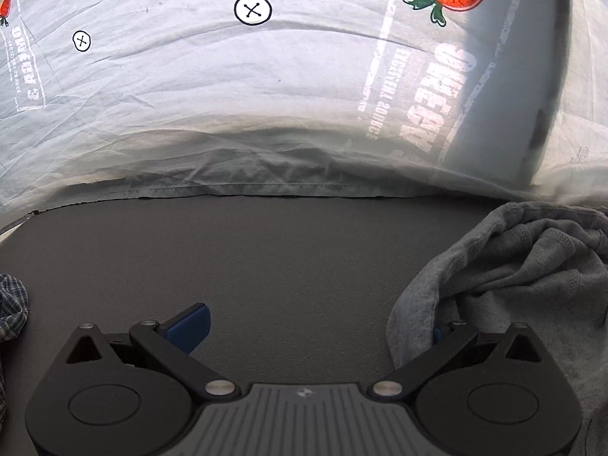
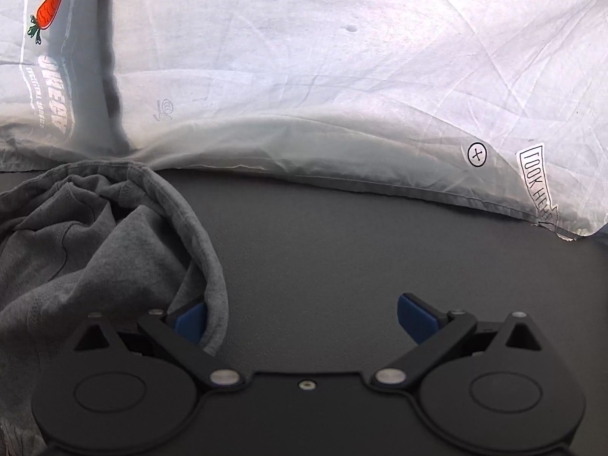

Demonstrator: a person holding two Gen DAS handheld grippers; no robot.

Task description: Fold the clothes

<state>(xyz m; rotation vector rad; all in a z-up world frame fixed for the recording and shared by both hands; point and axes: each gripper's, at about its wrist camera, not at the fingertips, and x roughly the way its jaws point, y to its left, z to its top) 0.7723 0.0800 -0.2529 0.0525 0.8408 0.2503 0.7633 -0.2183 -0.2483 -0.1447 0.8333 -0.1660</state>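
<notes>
**Both claws opening wide at a crumpled grey garment**

A pale printed sheet with carrot motifs [image 1: 266,87] is hanging behind the dark matte table [image 1: 285,258]. On that table, between the two claws, a crumpled grey knit garment [image 2: 87,235] is lying in a heap, with a checked cloth [image 1: 11,311] at the far left edge. The left claw [image 1: 315,326] and right claw [image 2: 304,319] are each standing wide open, holding nothing, the garment's rolled hem draping over each inner blue pad. Judging from this, each claw should be pinching a single hem layer, then spreading outward to flatten the garment before folding.

Black hand-held gripper [image 1: 317,332] — blue pads [image 1: 192,326], silver screws.
</notes>
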